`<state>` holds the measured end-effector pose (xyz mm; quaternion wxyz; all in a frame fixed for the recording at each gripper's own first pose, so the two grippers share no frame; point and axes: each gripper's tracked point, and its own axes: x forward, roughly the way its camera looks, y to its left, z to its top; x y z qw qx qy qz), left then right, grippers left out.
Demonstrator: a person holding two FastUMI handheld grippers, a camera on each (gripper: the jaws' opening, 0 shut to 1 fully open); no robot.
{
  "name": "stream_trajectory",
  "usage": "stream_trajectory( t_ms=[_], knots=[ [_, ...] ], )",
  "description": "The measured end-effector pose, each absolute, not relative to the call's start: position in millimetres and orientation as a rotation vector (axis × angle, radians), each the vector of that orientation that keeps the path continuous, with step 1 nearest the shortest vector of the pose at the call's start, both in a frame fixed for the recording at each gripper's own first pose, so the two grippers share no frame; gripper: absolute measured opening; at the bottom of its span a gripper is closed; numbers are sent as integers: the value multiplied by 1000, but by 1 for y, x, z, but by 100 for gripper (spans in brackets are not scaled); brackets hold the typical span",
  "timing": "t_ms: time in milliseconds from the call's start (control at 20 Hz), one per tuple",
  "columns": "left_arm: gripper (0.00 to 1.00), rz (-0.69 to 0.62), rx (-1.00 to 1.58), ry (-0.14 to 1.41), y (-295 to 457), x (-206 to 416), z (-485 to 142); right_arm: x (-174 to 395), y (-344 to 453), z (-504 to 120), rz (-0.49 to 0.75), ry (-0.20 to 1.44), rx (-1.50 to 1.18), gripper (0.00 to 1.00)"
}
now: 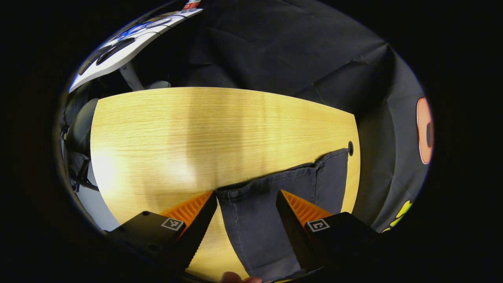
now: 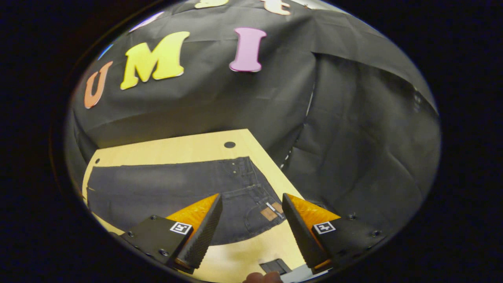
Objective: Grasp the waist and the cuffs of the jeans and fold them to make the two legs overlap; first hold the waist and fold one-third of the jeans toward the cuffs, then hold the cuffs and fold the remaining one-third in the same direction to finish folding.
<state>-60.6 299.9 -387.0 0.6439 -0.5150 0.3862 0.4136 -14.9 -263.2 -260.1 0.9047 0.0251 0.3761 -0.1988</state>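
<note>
Two grippers are in your hands, and both are wide open with nothing in them. Your left gripper [image 1: 246, 200] hangs over the cuff end of the jeans [image 1: 271, 204]. Its orange and black fingers [image 1: 188, 214] stand far apart, one on each side of the hem. The hem edge lies between the tips, but the fingers do not press on it. In the left gripper view, the dark gray cloth runs from the middle bottom up to the right, toward a small black hole [image 1: 350, 148] near the edge of the table [image 1: 165, 133]. The wood to the left of the cuffs is bare and bright.

Your right gripper [image 2: 252, 202] hangs over the waist end. In the right gripper view, the jeans [image 2: 165, 188] lie flat and spread long across the table [image 2: 177, 149], with the legs going off to the left. The waist is on the right, close to the table's edge. You can see a back pocket and a small brown patch [image 2: 269, 213] just between the open fingers [image 2: 200, 220]. The fingers do not touch the cloth as far as you can tell. A fingertip [image 2: 261, 277] shows at the bottom of that view, and another fingertip [image 1: 235, 278] shows at the bottom of the left gripper view.
</note>
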Motion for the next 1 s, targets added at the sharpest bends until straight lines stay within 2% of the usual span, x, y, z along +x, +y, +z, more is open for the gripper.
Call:
stream_trajectory(
  t_ms=[100, 150, 250, 300, 350, 400, 450, 500, 550, 600, 650, 700, 750, 800, 850, 900, 950, 1000],
  knots=[
    [98, 942, -1168, 912, 299, -59, -387, -18, -276, -287, -427, 855, 178, 94],
    [98, 939, -1161, 934, 299, -60, -389, -21, -285, -303, -447, 898, 281, 96],
    [96, 950, -1150, 983, 299, -62, -392, -27, -305, -332, -538, 959, 542, 96],
    [93, 966, -1146, 1012, 299, -66, -394, -25, -317, -345, -589, 960, 676, 96],
    [100, 976, -1140, 1024, 301, -67, -396, -28, -335, -356, -661, 955, 765, 94],
    [93, 985, -1137, 1039, 301, -68, -397, -30, -352, -367, -716, 952, 828, 94],
    [81, 989, -1135, 1045, 301, -69, -397, -33, -361, -376, -745, 957, 873, 98],
    [84, 995, -1139, 1049, 301, -70, -397, -35, -365, -385, -757, 964, 903, 98],
    [74, 1002, -1146, 1050, 301, -72, -398, -34, -367, -395, -763, 975, 923, 94],
    [68, 1006, -1157, 1050, 302, -73, -397, -31, -369, -403, -762, 986, 933, 94],
    [72, 1004, -1173, 1044, 302, -71, -399, -28, -370, -408, -762, 1000, 930, 98],
    [58, 999, -1195, 1036, 300, -69, -400, -24, -369, -411, -753, 1009, 925, 99],
    [54, 1004, -1210, 1031, 302, -70, -399, -19, -369, -412, -743, 1012, 909, 98],
    [53, 1009, -1218, 1029, 301, -71, -400, -10, -368, -416, -724, 1017, 888, 94],
    [40, 1013, -1219, 1032, 301, -72, -400, -7, -365, -416, -708, 1029, 865, 99],
    [34, 1015, -1217, 1035, 301, -72, -400, -2, -360, -419, -693, 1048, 840, 94],
    [31, 1015, -1212, 1038, 302, -72, -400, -3, -358, -419, -690, 1073, 785, 99],
    [27, 1014, -1201, 1045, 302, -72, -401, -5, -357, -422, -683, 1111, 718, 99]
  ],
)
